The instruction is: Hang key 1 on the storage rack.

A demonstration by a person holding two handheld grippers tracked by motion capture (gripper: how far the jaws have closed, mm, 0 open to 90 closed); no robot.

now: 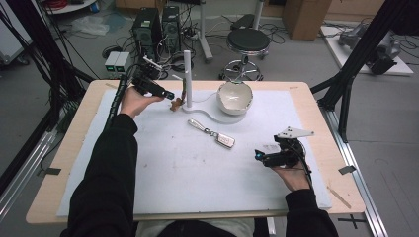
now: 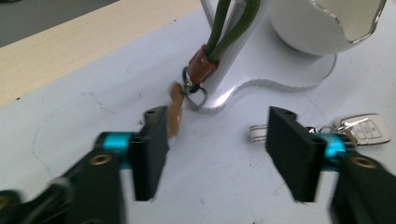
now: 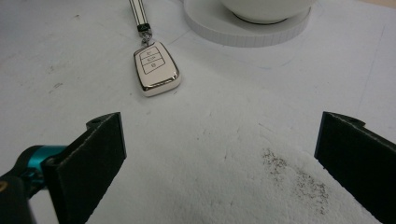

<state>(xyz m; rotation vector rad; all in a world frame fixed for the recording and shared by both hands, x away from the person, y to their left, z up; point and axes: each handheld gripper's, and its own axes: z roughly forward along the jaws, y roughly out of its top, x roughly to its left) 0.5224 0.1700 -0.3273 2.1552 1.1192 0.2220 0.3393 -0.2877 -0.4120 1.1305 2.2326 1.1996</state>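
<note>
My left hand-held gripper (image 2: 217,154) open beside white stand (image 2: 275,81); green-cord keyring (image 2: 198,70) hangs on stand post, brass tag (image 2: 176,109) touching one jaw. Back off straight, avoid snagging tag. Right hand-held gripper (image 3: 219,158) open, idle.

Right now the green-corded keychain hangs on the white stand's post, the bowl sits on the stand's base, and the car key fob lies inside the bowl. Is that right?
Not quite. The car key fob is not inside the bowl; it lies flat on the white mat in front of the white stand, as the high view shows. The green-corded keychain does hang on the post and the bowl does sit on the base.
</note>
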